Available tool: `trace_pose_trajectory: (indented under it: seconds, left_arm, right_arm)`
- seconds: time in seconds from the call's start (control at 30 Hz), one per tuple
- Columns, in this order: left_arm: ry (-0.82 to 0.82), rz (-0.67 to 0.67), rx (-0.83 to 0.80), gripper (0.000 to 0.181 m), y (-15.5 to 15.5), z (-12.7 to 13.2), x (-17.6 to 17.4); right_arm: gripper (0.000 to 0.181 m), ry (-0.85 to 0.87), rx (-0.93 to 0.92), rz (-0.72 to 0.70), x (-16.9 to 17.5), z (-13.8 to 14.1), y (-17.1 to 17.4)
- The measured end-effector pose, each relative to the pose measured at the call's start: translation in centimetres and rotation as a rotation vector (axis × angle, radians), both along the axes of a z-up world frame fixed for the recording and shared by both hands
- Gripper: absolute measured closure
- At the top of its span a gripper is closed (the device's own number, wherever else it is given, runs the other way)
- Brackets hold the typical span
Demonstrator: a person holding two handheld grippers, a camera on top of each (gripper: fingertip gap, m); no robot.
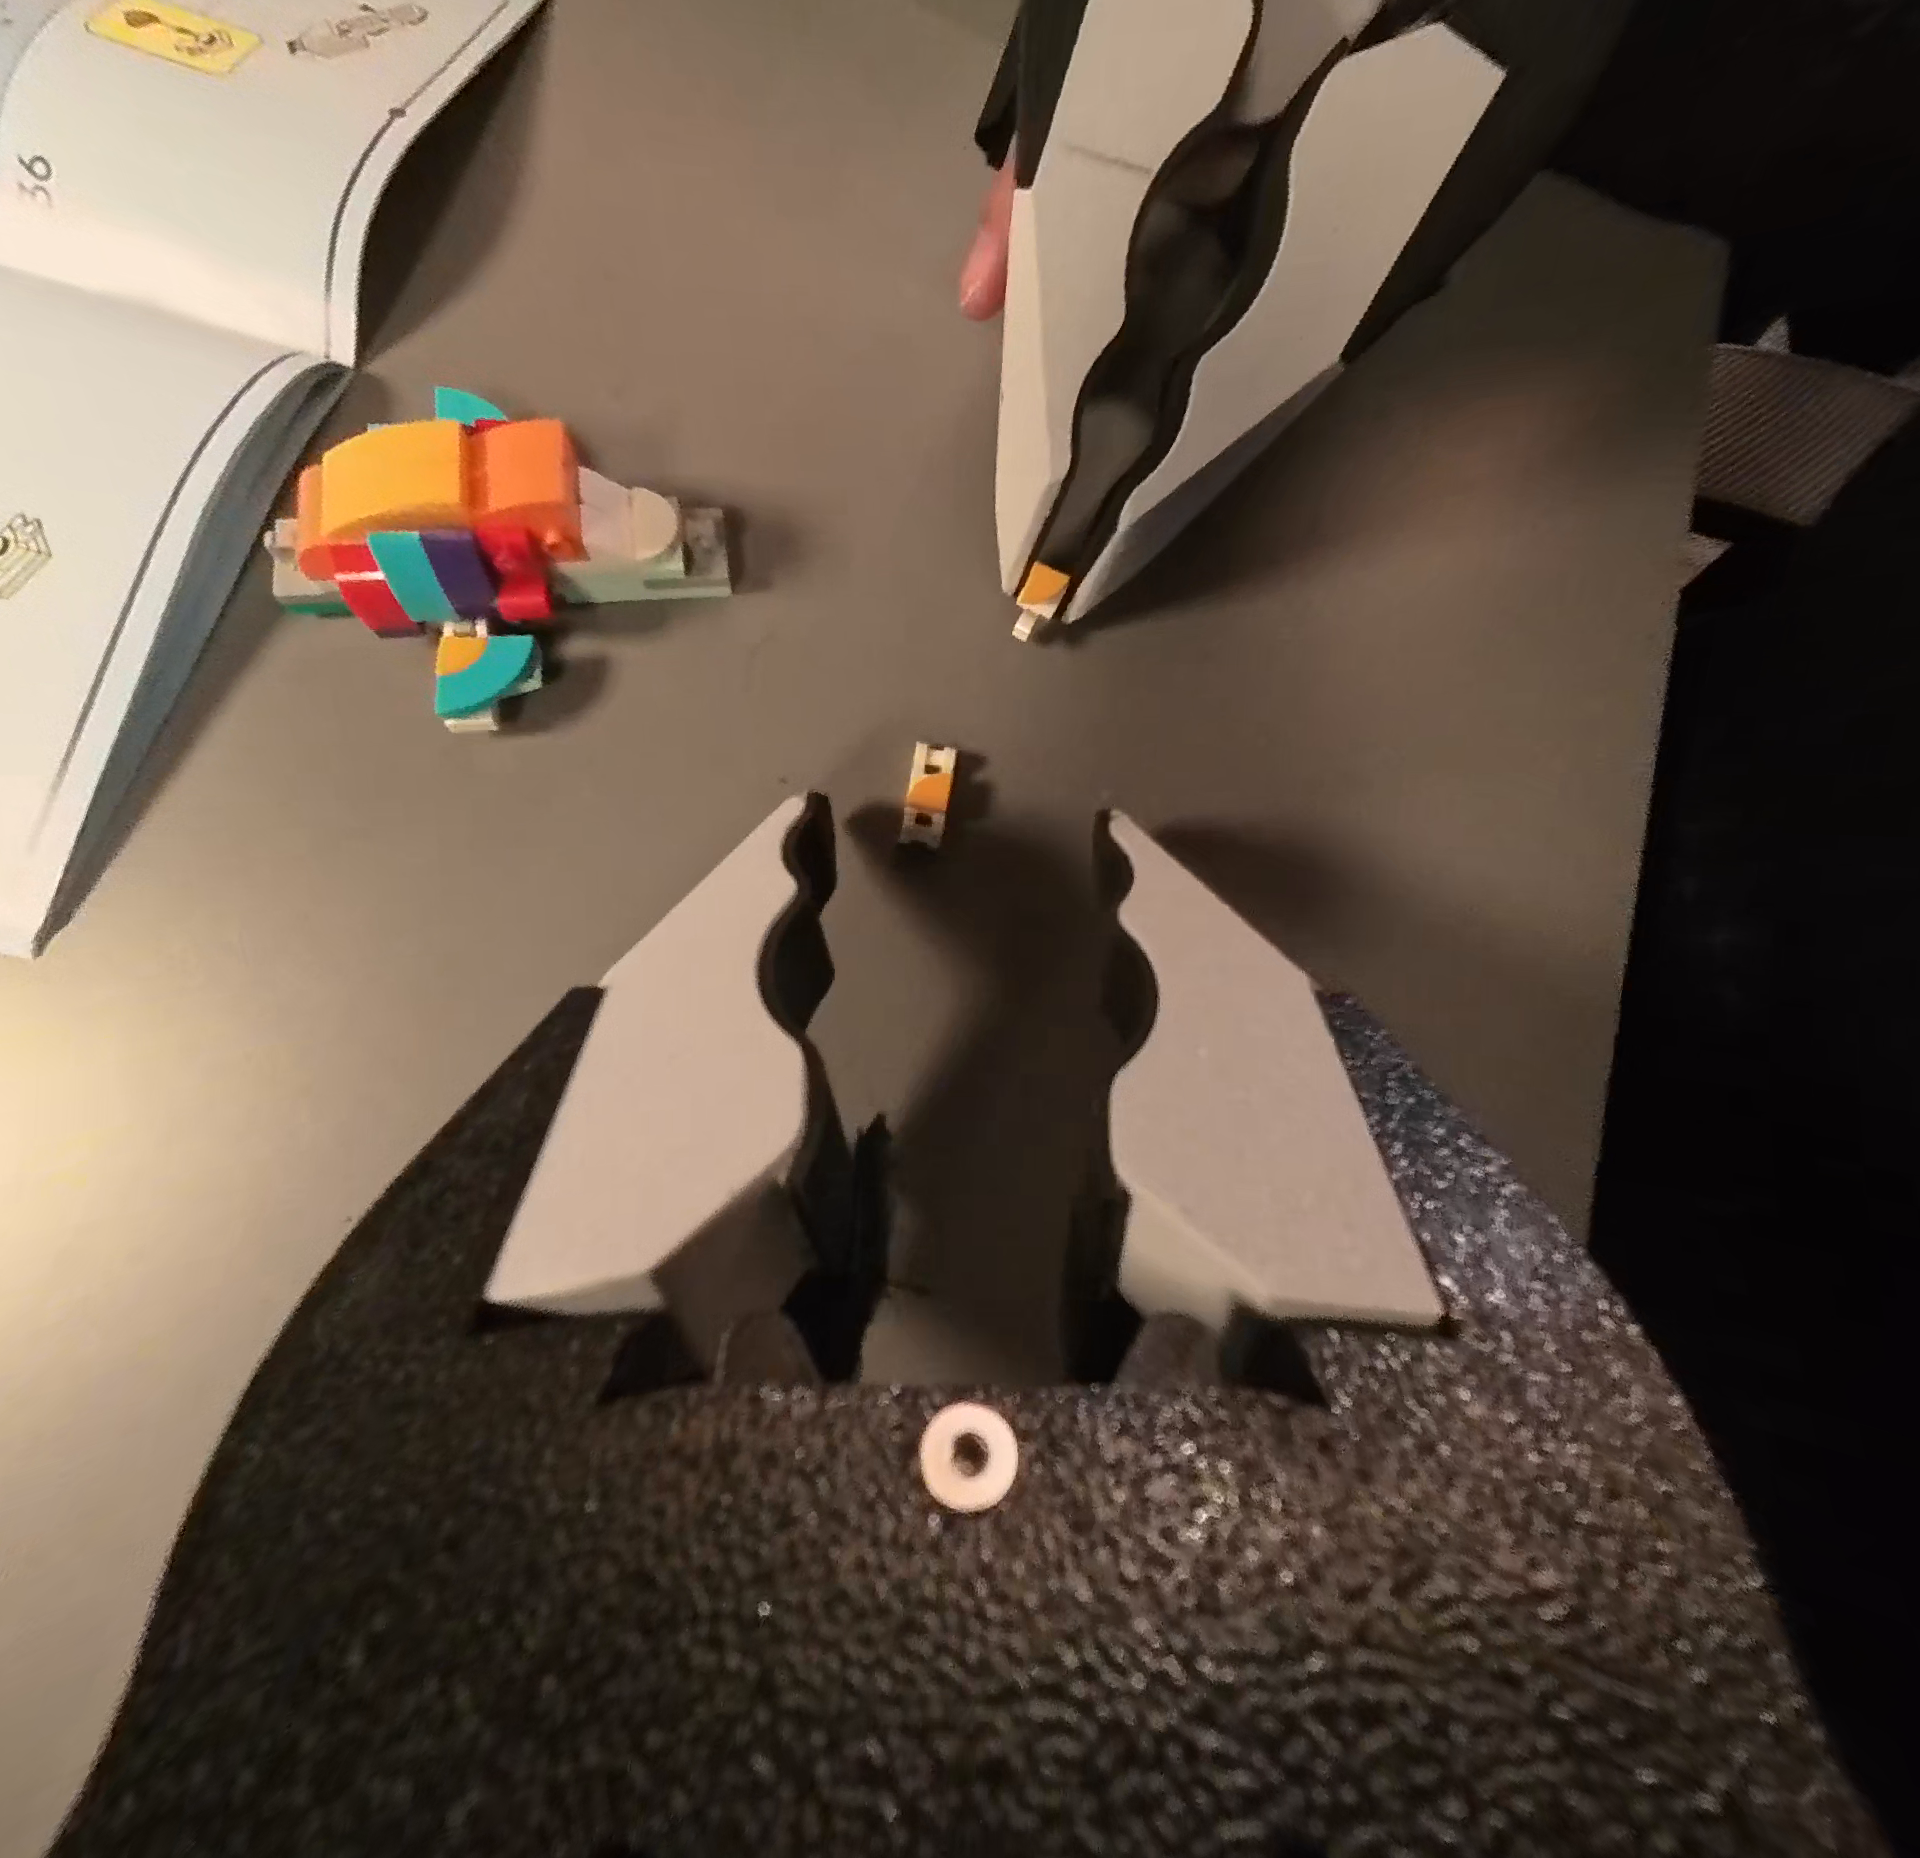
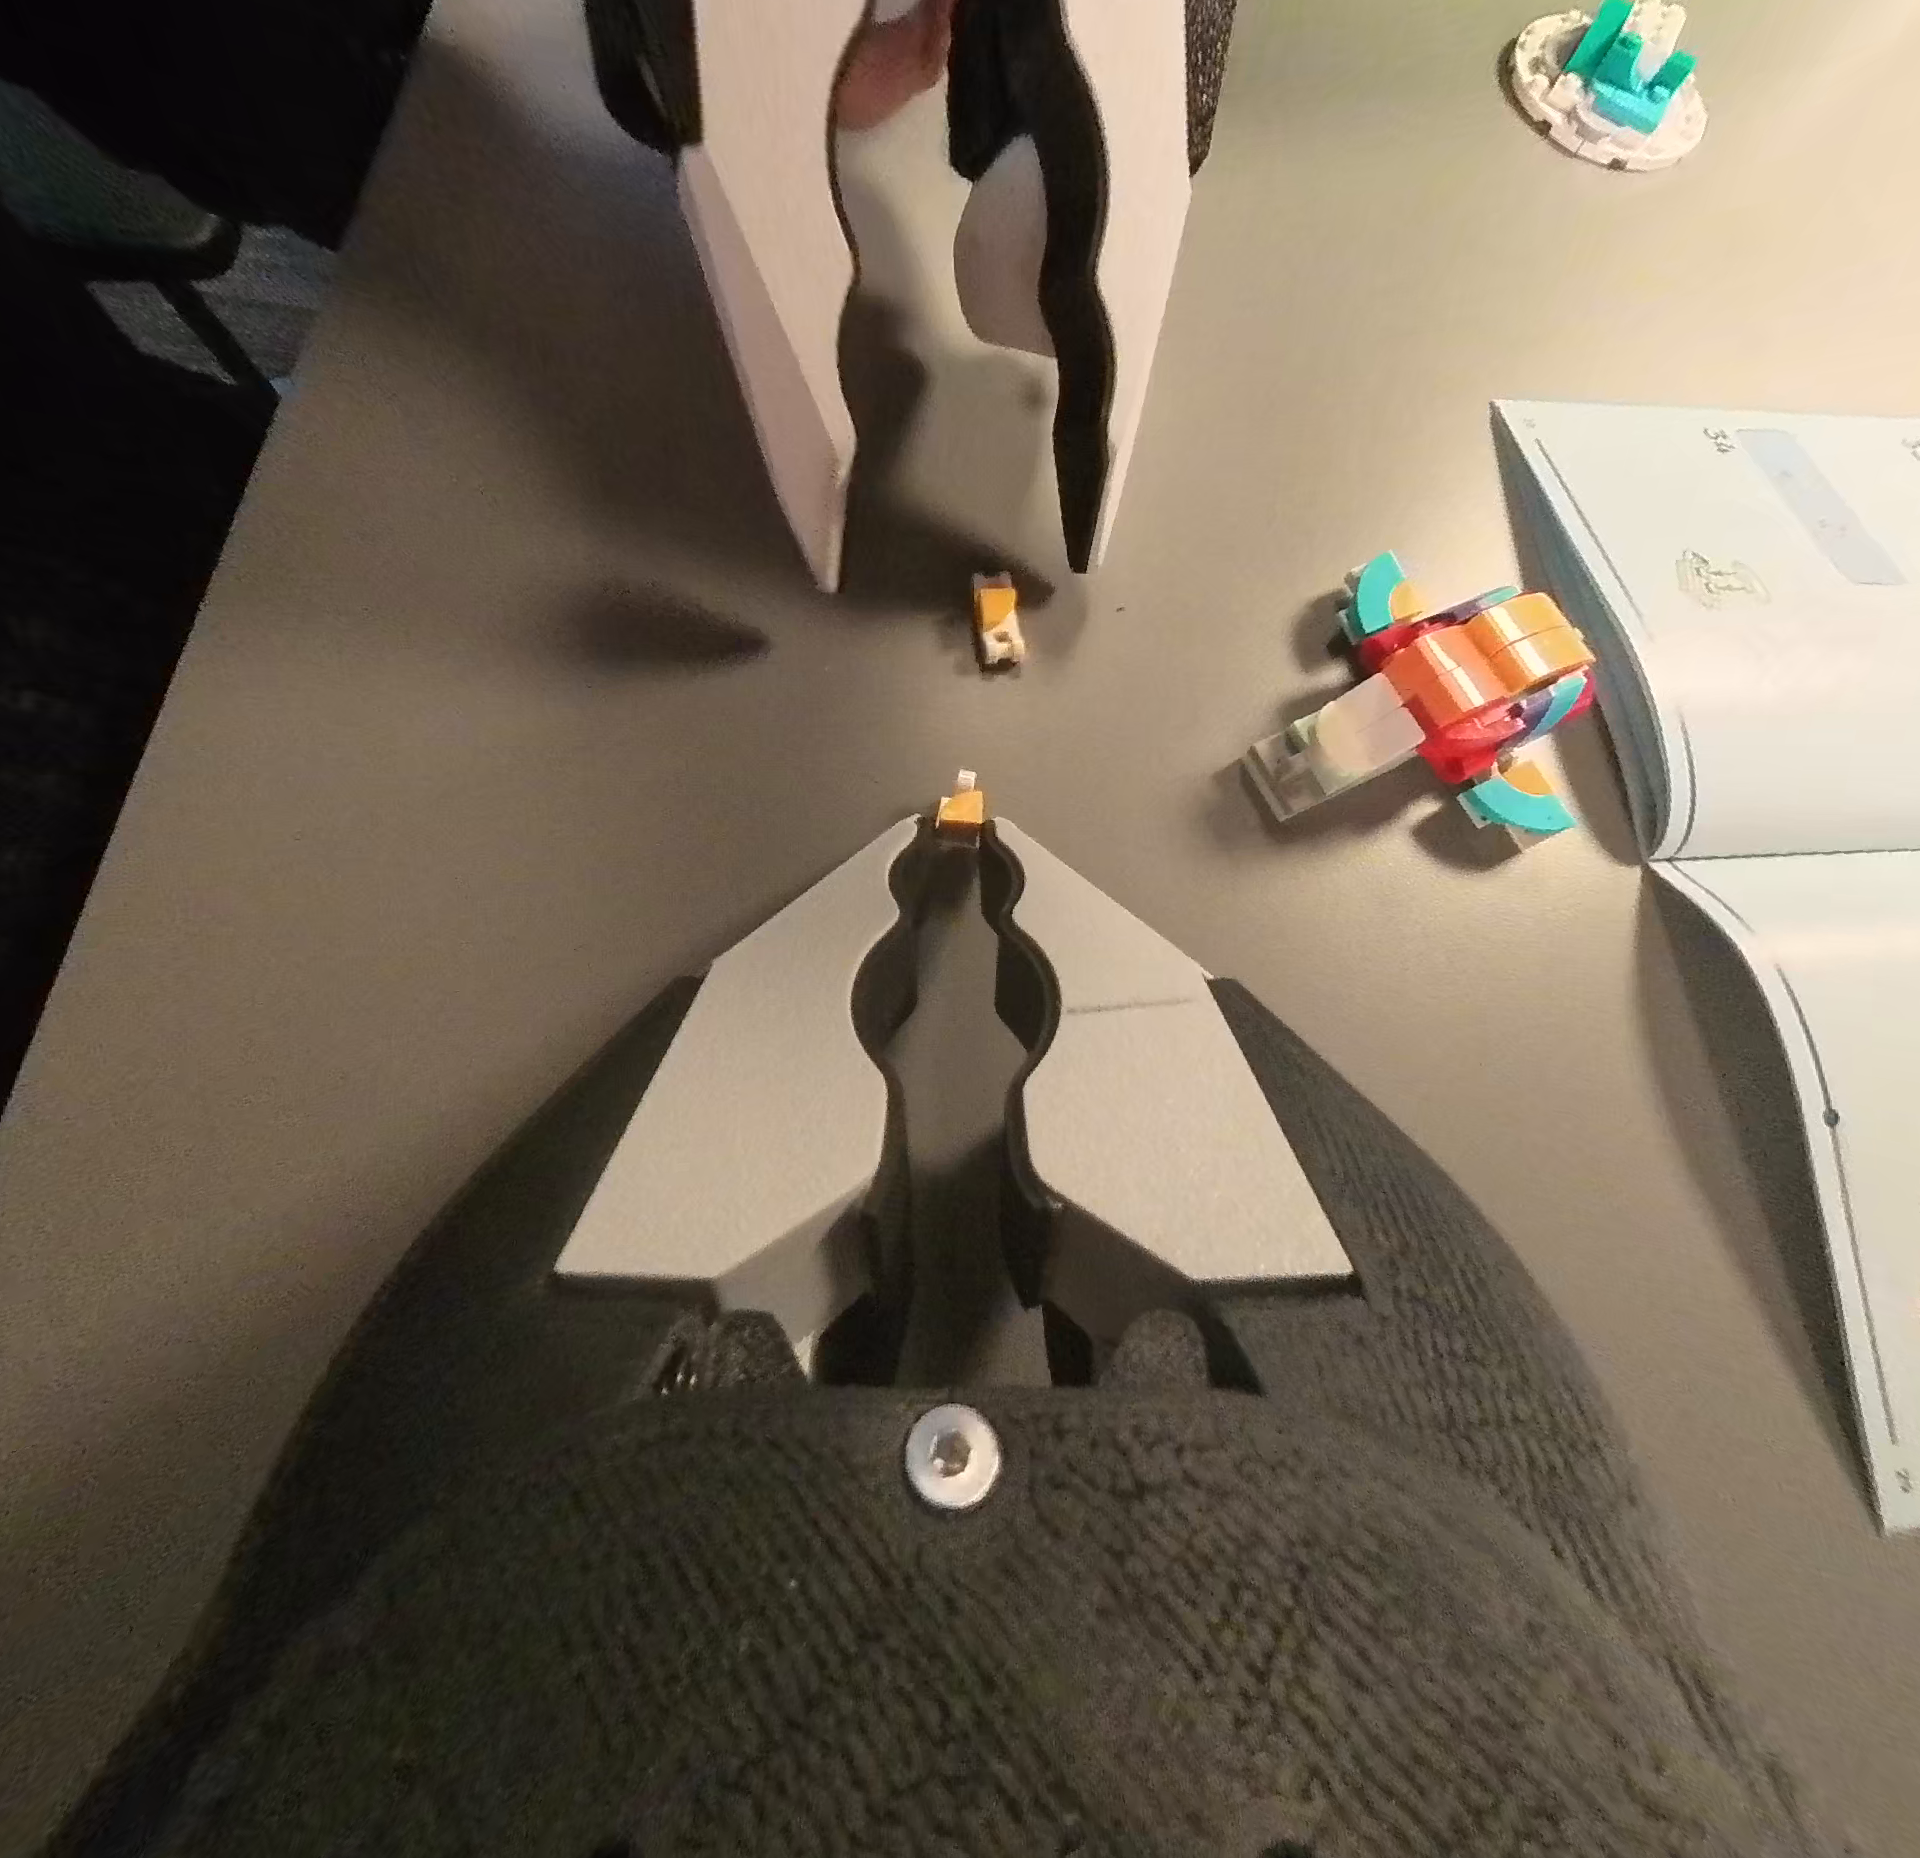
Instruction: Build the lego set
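A small orange-and-white lego piece (image 1: 928, 795) lies on the grey table just ahead of my open, empty left gripper (image 1: 961, 821); it also shows in the right wrist view (image 2: 995, 624) between the left gripper's fingertips. My right gripper (image 2: 958, 819) is shut on another small orange-and-white piece (image 2: 958, 806), which also shows in the left wrist view (image 1: 1042, 593) at the right gripper (image 1: 1044, 603). A colourful partly built model (image 1: 457, 530) in orange, teal, purple, red and grey lies to the left; it also shows in the right wrist view (image 2: 1444, 696).
An open instruction booklet (image 1: 177, 250) lies at the left, next to the model; it also shows in the right wrist view (image 2: 1787, 769). A round white-and-teal lego build (image 2: 1610, 83) stands at the far right. The table edge (image 1: 1662, 665) runs along the right, dark beyond it. Some 5 cm of space lies between my two pairs of fingers.
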State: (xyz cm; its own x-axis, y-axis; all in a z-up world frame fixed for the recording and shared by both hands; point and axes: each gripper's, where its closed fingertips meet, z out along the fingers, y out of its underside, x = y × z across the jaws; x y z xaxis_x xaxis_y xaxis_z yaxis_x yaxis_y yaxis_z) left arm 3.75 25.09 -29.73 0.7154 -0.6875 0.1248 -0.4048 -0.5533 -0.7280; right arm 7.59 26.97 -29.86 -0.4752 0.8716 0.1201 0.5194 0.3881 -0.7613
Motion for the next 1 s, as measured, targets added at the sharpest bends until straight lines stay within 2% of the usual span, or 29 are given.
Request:
trace_pose_trajectory:
  seconds: [0.83,1.0]
  left_arm:
    - [0.013,0.011,0.006,0.135,-0.2,0.4,-0.3]
    - [0.002,0.021,0.025,0.136,-0.4,0.9,-0.2]
  right_arm:
    - [0.168,-0.113,-0.081,-0.037,0.7,-0.2,0.7]
    - [0.168,-0.117,-0.129,0.008,0.8,-0.1,-0.5]
